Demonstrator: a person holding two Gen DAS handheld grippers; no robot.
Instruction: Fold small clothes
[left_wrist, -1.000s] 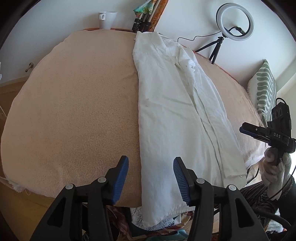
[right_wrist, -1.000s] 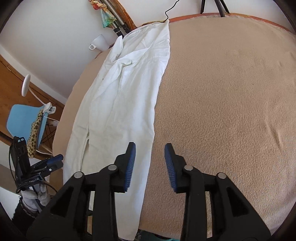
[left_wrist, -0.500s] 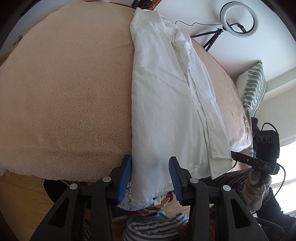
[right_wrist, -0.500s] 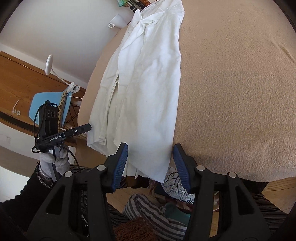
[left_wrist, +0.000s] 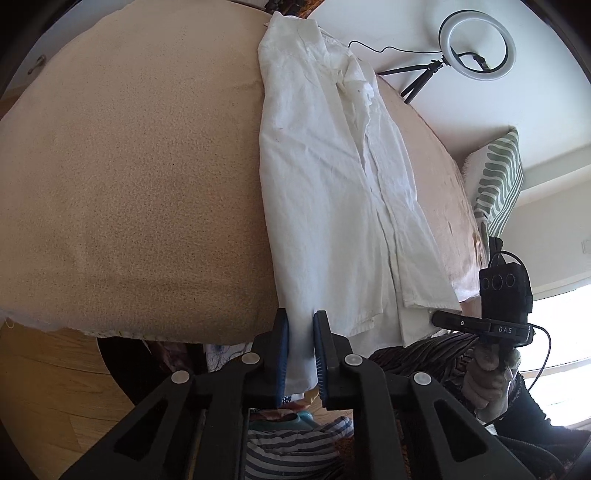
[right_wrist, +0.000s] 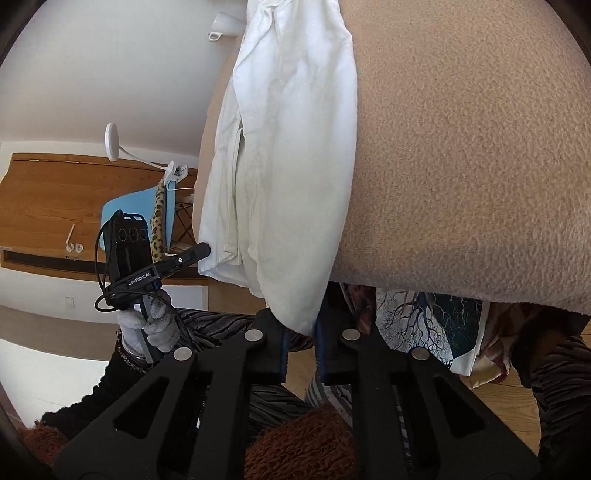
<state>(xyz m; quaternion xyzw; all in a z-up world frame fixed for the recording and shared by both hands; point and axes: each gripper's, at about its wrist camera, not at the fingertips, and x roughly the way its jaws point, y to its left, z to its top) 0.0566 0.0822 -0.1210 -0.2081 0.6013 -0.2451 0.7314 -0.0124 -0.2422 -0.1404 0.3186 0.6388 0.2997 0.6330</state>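
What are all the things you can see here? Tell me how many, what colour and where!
white shirt: one, white, lengthwise on the cover, hem over the near edge
cover: one, beige, under the shirt
ring light: one, white, on a black tripod, far right
cushion: one, green and white, right of the cover
chair: one, blue, left of the cover
mug: one, white, far end
left tongs: black, blue pads, closing, shirt hem between them
right tongs: black, blue pads, closing, shirt corner between them
left hand, right hand: pale gloves, holding tongs
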